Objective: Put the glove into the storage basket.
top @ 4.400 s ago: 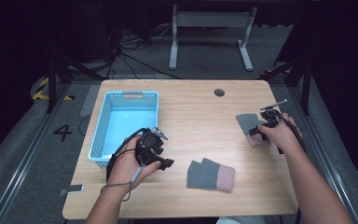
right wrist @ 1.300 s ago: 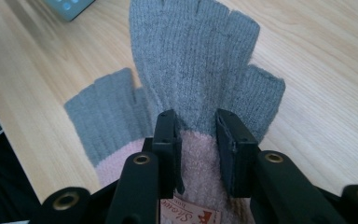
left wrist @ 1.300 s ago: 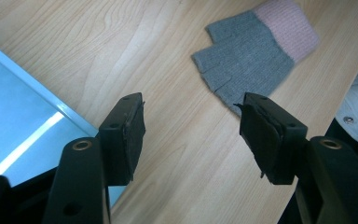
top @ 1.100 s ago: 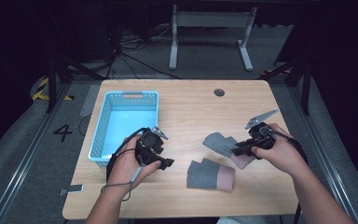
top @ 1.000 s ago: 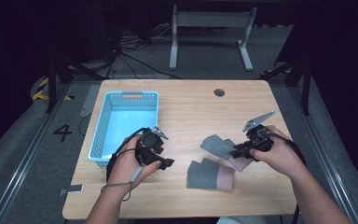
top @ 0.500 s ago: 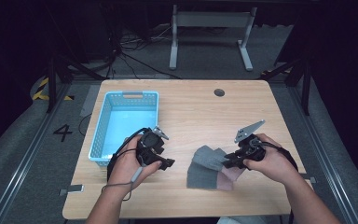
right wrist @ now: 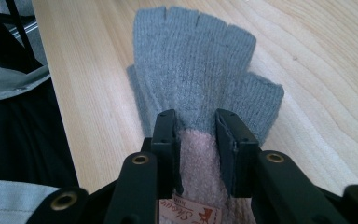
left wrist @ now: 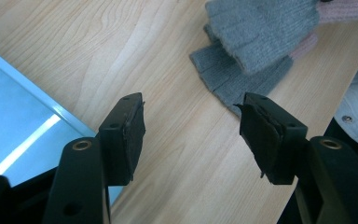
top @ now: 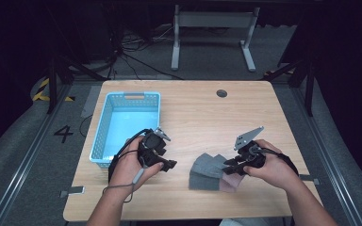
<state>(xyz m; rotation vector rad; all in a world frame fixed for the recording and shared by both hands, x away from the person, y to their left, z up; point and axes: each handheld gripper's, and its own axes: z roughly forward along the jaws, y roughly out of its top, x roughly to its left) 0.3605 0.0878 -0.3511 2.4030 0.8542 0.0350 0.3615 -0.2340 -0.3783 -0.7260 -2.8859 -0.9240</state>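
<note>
Near the front edge of the surface we hold the upper glove by its pink cuff in the right tool, clamped on it, laid over the lower glove. We judge the pairing almost done, with release perhaps left. Our left tool rests apart and empty beside the blue basket, with wide bare wood behind.

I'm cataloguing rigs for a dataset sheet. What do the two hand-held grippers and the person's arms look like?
Both the left hand-held gripper and the right hand-held gripper are black with two flat jaws and brass-coloured bolts. A grey three-cornered plate tops each, a black cable trails from each. The forearms are bare, no sleeves.
</note>
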